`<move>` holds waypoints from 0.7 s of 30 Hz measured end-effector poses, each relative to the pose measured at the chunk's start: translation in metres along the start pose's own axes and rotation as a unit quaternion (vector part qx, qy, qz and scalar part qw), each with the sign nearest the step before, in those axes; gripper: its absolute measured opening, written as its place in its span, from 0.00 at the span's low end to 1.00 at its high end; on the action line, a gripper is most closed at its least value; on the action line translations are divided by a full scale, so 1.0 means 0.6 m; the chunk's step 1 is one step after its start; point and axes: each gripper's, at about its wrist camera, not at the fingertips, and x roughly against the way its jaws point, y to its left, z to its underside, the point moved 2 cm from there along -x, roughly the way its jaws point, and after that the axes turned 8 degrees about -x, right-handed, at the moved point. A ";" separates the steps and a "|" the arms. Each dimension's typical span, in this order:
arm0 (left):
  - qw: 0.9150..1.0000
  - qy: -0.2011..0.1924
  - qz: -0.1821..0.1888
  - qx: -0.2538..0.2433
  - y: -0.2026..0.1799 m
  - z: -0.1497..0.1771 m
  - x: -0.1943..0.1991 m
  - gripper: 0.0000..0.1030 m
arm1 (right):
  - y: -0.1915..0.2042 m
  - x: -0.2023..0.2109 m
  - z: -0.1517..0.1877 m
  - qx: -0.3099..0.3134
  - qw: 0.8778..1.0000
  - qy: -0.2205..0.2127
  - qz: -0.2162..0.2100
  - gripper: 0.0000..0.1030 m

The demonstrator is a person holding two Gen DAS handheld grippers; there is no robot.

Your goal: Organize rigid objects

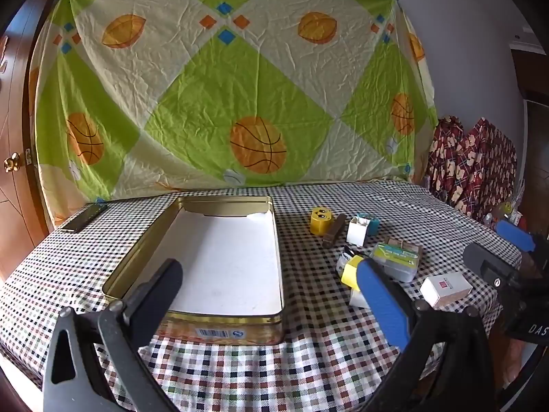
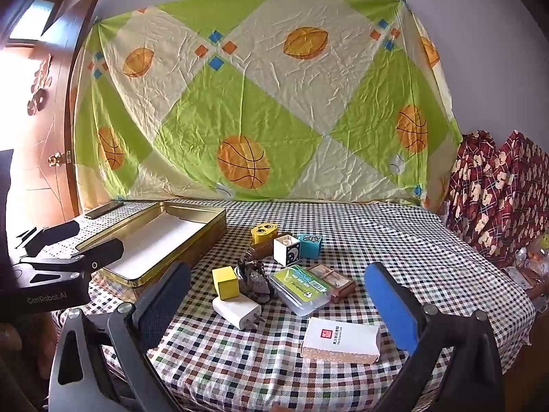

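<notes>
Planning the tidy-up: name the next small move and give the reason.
Probably lower the right gripper onto the white box nearest it. Both grippers are open and hold nothing, the tin has no items in it, and every small item lies on the tablecloth.

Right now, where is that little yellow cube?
In the right wrist view, the yellow cube sits on the checkered tablecloth, right of the gold tin, against the white charger.
</notes>
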 end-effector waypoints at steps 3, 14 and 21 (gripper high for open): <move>1.000 0.001 0.000 0.001 0.005 0.000 -0.003 1.00 | 0.002 -0.001 0.001 0.000 1.000 0.001 -0.001 0.99; 1.000 0.002 -0.004 -0.003 -0.003 0.006 -0.011 1.00 | -0.002 -0.003 0.000 -0.007 1.000 0.008 -0.004 0.99; 1.000 0.004 -0.005 -0.004 -0.004 0.009 -0.015 1.00 | -0.009 -0.006 0.003 -0.012 1.000 0.011 -0.004 0.99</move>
